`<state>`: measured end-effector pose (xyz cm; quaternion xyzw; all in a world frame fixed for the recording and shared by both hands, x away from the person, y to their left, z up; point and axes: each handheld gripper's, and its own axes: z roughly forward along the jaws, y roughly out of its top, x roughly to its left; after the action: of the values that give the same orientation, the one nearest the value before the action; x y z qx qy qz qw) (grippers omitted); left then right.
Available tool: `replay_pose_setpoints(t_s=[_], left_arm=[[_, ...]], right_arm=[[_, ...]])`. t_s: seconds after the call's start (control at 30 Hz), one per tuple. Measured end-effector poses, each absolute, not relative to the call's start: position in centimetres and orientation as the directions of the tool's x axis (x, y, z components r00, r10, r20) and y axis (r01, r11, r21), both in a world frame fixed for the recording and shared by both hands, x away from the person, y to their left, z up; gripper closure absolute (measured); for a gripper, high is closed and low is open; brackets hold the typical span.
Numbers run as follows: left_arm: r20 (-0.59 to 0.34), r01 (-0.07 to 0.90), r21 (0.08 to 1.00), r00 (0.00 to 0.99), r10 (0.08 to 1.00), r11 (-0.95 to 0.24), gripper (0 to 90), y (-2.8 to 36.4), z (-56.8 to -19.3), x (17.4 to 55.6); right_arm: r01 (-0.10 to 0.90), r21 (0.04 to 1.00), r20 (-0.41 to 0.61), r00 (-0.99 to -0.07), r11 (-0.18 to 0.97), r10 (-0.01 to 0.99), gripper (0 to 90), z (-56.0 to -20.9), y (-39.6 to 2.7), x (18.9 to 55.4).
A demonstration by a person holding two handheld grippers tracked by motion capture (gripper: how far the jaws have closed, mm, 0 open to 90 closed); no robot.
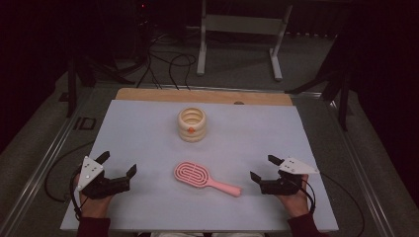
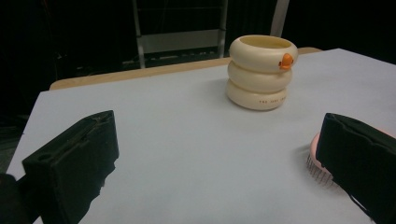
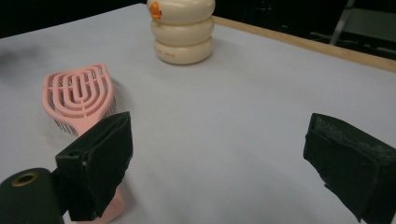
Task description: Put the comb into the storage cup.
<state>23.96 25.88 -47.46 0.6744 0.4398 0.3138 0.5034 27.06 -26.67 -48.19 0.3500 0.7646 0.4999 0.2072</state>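
We hold our left gripper [image 1: 117,165] and right gripper [image 1: 262,168] wide apart, one on each side of the pink brush [image 1: 203,177]. Behind the brush stands a cream cup [image 1: 191,124].

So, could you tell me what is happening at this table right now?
A person holds the left gripper and the right gripper, both open and holding nothing, low over the pale table sheet. Between them lies a pink plastic hairbrush, bristles down, untouched. Behind it stands a cream ringed cup with an orange beak.
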Motion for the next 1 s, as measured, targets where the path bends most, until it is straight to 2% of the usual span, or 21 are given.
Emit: replay_pose_setpoints(t_s=[0.47, 1.0], left_arm=[[-0.012, 0.285, 0.951, 0.412, 0.911, -0.116, 0.0, 25.8, -47.5, 24.0], [-0.016, 0.29, 0.95, 0.41, 0.912, -0.114, 0.7, 25.7, -47.6, 24.0]], right_arm=[[0.355, 0.896, 0.085, -0.726, 0.267, 0.683, 7.7, -46.8, -24.0, 29.2], [0.394, 0.823, 0.069, -0.784, 0.409, 0.616, 7.6, -46.2, -18.9, 31.3]])
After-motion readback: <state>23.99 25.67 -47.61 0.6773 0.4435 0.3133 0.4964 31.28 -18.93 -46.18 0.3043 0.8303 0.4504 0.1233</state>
